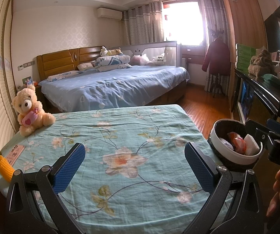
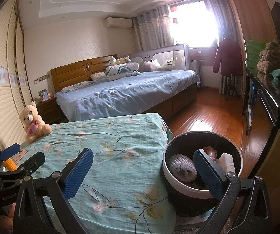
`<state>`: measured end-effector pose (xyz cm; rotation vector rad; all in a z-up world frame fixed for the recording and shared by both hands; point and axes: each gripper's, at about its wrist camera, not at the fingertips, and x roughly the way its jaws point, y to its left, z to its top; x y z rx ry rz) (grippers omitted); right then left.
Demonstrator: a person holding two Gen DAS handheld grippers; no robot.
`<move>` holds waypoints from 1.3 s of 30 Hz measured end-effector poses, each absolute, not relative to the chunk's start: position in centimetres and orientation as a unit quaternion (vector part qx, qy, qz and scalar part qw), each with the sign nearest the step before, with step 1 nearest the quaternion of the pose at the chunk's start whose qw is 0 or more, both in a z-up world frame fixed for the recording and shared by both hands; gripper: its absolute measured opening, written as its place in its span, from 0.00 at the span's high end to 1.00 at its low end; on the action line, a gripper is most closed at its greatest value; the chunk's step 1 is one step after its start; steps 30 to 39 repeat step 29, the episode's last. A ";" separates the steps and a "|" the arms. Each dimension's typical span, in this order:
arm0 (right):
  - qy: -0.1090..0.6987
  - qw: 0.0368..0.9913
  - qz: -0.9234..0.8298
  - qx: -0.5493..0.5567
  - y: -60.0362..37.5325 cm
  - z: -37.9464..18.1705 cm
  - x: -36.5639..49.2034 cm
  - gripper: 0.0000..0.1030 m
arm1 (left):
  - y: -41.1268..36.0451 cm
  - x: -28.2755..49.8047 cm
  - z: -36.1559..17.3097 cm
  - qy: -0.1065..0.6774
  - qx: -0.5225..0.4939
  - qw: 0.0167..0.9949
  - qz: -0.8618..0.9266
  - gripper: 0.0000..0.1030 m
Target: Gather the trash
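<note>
The left tool [image 1: 135, 167] and right tool [image 2: 142, 173] both stand apart, holding nothing. The trash bin [image 2: 180, 183] with trash stands beside the bench's [image 1: 120, 132] right edge.

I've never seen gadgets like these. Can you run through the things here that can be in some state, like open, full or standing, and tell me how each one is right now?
left gripper: open, empty, above the cloth
right gripper: open, empty
trash bin: upright beside the table, partly filled
foam fruit net: inside the bin
teddy bear: sitting upright at the table's far corner
toy corn: lying flat near the table edge
floral tablecloth: spread, slightly wrinkled
curtains: drawn open
</note>
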<state>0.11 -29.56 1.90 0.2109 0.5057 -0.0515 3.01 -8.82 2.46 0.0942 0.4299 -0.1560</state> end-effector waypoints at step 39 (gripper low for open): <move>0.265 0.958 -0.022 0.107 -29.3 1.1 0.6 0.00 | -9.0 2.9 2.2 0.217 0.046 0.972 -0.079 0.00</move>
